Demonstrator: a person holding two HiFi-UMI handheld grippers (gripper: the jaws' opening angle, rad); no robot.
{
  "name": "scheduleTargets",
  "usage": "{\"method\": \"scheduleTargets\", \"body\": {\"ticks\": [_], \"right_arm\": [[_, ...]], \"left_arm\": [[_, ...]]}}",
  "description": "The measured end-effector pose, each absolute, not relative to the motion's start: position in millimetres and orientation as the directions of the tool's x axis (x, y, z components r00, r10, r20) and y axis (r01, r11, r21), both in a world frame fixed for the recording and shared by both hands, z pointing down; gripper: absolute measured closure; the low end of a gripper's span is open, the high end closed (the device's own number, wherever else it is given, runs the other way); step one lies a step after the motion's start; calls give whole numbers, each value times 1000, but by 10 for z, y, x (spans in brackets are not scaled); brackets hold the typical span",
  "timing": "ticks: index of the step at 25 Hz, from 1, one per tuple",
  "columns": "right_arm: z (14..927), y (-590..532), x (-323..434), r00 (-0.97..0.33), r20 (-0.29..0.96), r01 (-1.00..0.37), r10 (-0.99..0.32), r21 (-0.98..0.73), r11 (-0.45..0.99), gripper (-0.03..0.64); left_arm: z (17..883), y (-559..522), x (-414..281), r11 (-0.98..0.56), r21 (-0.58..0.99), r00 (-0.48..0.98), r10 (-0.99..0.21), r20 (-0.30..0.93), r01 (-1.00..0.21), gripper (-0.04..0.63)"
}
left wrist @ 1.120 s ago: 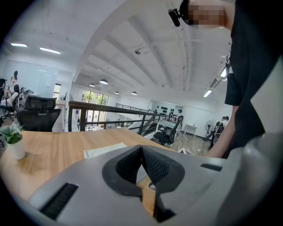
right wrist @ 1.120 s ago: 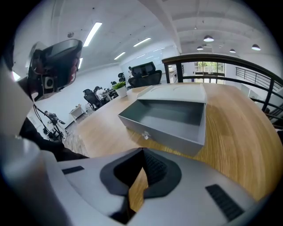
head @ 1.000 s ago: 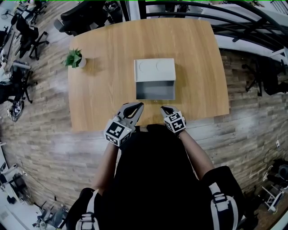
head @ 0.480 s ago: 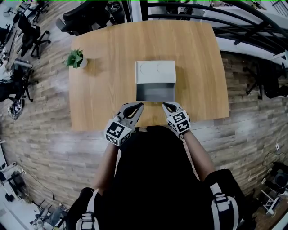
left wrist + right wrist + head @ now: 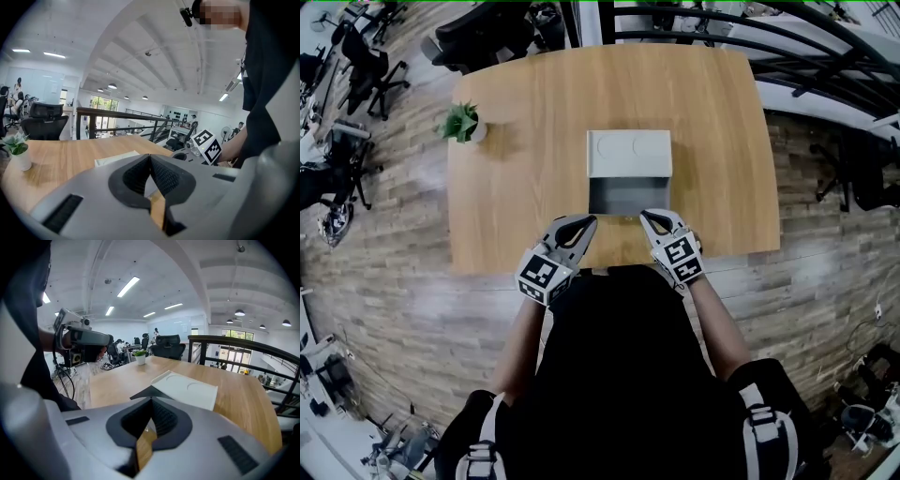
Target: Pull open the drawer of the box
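Note:
A box with a white top (image 5: 629, 153) and a grey front (image 5: 628, 197) stands in the middle of the wooden table (image 5: 525, 150). My right gripper (image 5: 649, 218) is shut, its tip at the lower right edge of the grey front; whether it touches I cannot tell. In the right gripper view the jaws (image 5: 151, 400) meet with nothing between them, and the box top (image 5: 187, 389) lies just beyond. My left gripper (image 5: 582, 225) is shut too, over the table's near edge, left of the box. From the left gripper (image 5: 150, 157) the box top (image 5: 115, 159) shows just behind the tip.
A small potted plant (image 5: 461, 122) stands at the table's far left corner. Office chairs (image 5: 478, 33) sit beyond the far edge, and a dark railing (image 5: 825, 47) runs at the back right. The person's dark torso (image 5: 619, 375) covers the table's near edge.
My right gripper has moved forward and a little right, from short of the box up to its grey front. The left gripper has stayed where it was.

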State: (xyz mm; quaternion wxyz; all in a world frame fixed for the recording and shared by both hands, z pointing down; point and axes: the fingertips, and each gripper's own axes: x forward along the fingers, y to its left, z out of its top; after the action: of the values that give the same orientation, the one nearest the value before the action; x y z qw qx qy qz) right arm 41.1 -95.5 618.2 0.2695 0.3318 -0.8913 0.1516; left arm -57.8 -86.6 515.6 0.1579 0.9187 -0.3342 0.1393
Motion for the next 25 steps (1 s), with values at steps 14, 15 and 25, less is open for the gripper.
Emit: {"method": "scheduleTargets", "body": {"ticks": [14,15,25], "right_arm": [[5850,-993,357,-678,540,-627,-499,-70,776,592],[5821,-1004,357,-679,536,-626,-502,-66,777,594],[5632,-1082,348,-691,505,-625,-517,-59,778,594]], "left_arm": [[5181,-881,-552,-707,206,726,-591,352,-676,572],[5181,-883,-535,-709,207,727,-589,352,-674,572],[5149,-896,-459,-717,210,734,-577,357,-665,572]]}}
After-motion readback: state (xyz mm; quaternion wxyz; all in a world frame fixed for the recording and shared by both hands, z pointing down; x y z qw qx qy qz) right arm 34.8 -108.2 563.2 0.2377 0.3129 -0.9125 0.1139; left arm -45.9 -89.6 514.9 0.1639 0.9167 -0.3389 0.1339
